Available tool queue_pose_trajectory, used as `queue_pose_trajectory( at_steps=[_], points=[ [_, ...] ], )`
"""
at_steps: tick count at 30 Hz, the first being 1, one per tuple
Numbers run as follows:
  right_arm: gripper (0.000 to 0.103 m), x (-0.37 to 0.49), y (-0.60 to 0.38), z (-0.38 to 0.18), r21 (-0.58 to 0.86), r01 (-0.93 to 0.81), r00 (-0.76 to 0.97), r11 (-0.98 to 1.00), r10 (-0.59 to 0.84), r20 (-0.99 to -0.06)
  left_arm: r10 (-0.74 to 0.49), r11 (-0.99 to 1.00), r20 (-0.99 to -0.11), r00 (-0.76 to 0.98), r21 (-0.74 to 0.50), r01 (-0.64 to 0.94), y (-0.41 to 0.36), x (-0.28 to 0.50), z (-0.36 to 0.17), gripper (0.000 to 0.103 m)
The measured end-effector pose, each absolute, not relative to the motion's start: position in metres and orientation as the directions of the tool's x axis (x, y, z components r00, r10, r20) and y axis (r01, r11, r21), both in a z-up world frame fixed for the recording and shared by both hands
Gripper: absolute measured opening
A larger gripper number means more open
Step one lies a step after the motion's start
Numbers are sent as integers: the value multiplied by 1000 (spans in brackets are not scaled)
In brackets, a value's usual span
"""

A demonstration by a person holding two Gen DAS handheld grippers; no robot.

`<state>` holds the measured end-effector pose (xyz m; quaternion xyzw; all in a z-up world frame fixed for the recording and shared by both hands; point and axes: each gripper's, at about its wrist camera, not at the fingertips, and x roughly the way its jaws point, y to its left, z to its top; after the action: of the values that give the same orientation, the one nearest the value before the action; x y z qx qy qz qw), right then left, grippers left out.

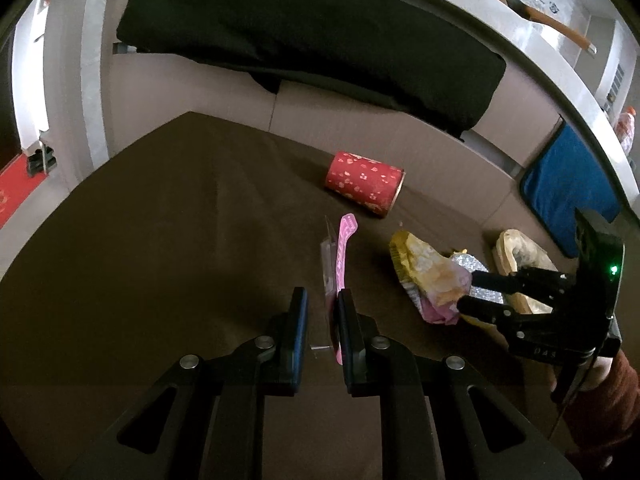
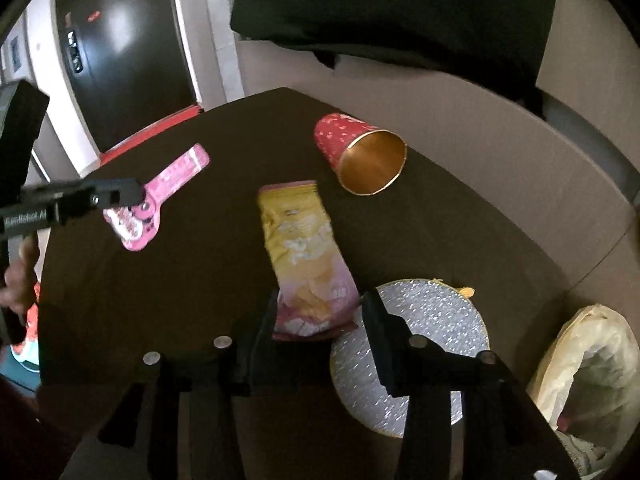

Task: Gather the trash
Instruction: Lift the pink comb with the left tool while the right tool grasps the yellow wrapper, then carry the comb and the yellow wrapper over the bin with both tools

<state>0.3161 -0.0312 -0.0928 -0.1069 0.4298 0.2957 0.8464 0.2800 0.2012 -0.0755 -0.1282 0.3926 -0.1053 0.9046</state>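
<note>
- The right claw stands wide, its jaws either side of the near, pinkish end of the yellow snack packet — straddling it, pads not pressing as far as the right wrist view shows.
- The packet lies flat on the dark counter, its long axis running straight away from that claw toward the red paper cup; a closing pinch would take it across its width. This is my reading of the next move, not a thing seen.
- The left claw is nearly closed on a pink plastic blister pack, held by its near end, well to the left of the packet, so the right hand is plainly the nearer.
- Counted: one snack packet, one red cup tipped on its side with its gold inside facing the right claw, one pink pack, one glittery silver round board just right of the packet.
- A bag-lined bin sits beyond the counter's right edge — the likely place for the trash.
</note>
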Motion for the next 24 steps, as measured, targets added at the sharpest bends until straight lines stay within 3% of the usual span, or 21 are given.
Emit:
queue_pose_trajectory(
  at_steps=[8,18,20,22,24],
  points=[
    [44,325,-21,-84,94,-560,512,823,433,-741,-285,943,-692,664,-326,66,203,277,-79,15],
    [42,344,29,-118,-46,-605,478,795,317,-819,-277,942,-693,665,-331,47,208,274,-82,15],
    [40,349,24,-123,-35,-582,479,813,307,-822,-276,943,-691,668,-330,47,207,273,-82,15],
    [21,353,12,-120,23,-546,470,837,330,-818,-273,944,-686,674,-327,49,206,273,-79,15],
    [19,352,-1,-110,82,-523,475,848,370,-799,-262,949,-675,689,-310,57,202,274,-72,15]
  ],
)
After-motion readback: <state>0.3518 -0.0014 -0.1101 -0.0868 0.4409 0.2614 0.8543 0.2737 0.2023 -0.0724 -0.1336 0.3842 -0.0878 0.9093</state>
